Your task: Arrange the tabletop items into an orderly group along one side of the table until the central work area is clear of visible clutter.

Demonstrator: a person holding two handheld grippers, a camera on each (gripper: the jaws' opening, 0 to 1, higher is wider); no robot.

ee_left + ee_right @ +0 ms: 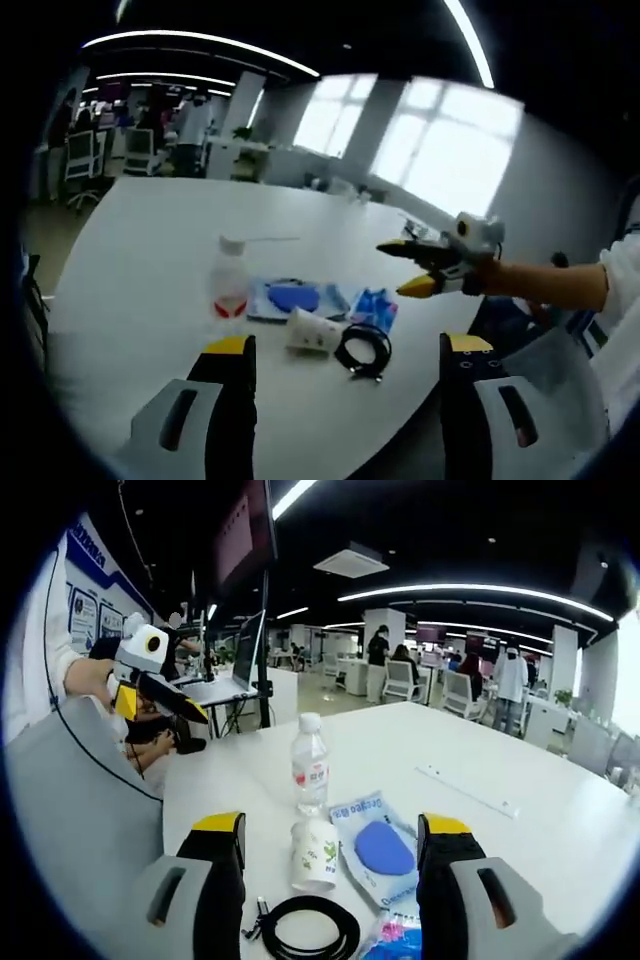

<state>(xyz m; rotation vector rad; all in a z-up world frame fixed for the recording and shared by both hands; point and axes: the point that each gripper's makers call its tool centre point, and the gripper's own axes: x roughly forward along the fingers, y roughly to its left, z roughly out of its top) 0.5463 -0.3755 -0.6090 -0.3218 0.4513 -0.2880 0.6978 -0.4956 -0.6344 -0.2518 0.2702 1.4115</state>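
Observation:
A clear water bottle (228, 285) (310, 765) stands upright on the white table (150, 260) (520, 840). Beside it lie a clear packet with a blue piece inside (290, 298) (380, 850), a white paper cup on its side (312, 330) (315, 853), a coiled black cable (363, 350) (305, 930) and a small blue packet (375, 308) (395, 938). My left gripper (348, 345) (170, 705) hovers open short of this cluster, holding nothing. My right gripper (331, 825) (405, 268) is open too, held above the table's edge beside the cluster.
A thin white strip (468, 788) (265, 239) lies farther out on the table. A monitor on a stand (250, 650) rises past one table edge. Office chairs, desks and people stand in the background. A person's sleeve (625, 290) is at the right.

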